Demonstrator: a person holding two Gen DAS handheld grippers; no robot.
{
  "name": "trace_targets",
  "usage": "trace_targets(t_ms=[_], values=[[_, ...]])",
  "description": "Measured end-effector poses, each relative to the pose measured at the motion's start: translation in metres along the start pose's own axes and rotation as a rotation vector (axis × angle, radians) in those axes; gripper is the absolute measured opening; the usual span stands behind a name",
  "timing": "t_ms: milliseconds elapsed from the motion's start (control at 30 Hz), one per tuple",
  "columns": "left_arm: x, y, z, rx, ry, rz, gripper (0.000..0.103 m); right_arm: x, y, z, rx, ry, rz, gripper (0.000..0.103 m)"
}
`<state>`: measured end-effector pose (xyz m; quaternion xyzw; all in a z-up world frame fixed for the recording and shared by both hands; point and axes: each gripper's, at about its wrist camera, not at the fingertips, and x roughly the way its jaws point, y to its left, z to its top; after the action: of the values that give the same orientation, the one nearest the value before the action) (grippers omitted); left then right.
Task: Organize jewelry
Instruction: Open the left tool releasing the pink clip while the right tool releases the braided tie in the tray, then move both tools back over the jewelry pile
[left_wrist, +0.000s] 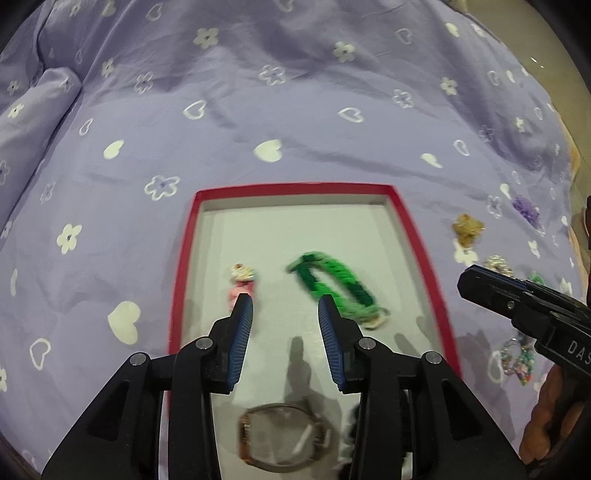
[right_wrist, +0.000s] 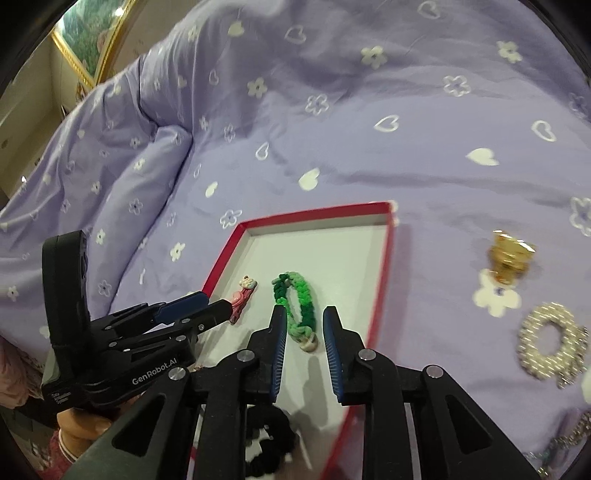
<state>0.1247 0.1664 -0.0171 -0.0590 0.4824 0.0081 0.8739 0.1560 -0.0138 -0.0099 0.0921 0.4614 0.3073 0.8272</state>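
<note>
We see the red tray (left_wrist: 183, 266) mid-frame on the purple bedspread (left_wrist: 295, 110). Pink charm (left_wrist: 242, 282), green bracelet (left_wrist: 332, 284) and watch (left_wrist: 280, 439) are already inside. Left gripper (left_wrist: 284, 306) and right gripper (right_wrist: 304, 317) are both parted, holding nothing. Right view only: gold piece (right_wrist: 509, 254) and pearl ring (right_wrist: 550, 339) are outside at right, not yet sorted; black scrunchie (right_wrist: 269, 443) is in the tray.

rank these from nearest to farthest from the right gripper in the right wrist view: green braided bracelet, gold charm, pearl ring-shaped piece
1. green braided bracelet, in the red box, its lower end between the right gripper fingers.
2. pearl ring-shaped piece, on the bedspread to the right.
3. gold charm, on the bedspread, farther up and right.
</note>
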Motion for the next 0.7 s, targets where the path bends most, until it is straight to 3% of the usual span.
trace_targets(t_ms=[300, 700], values=[[-0.016, -0.046, 0.004, 0.069, -0.051, -0.053, 0.044, -0.053, -0.048, -0.017, 0.072, -0.064, -0.062, 0.028], [-0.013, -0.102, 0.008, 0.141, -0.048, -0.111, 0.049, -0.11, -0.114, -0.043, 0.161, -0.111, -0.172, 0.031]])
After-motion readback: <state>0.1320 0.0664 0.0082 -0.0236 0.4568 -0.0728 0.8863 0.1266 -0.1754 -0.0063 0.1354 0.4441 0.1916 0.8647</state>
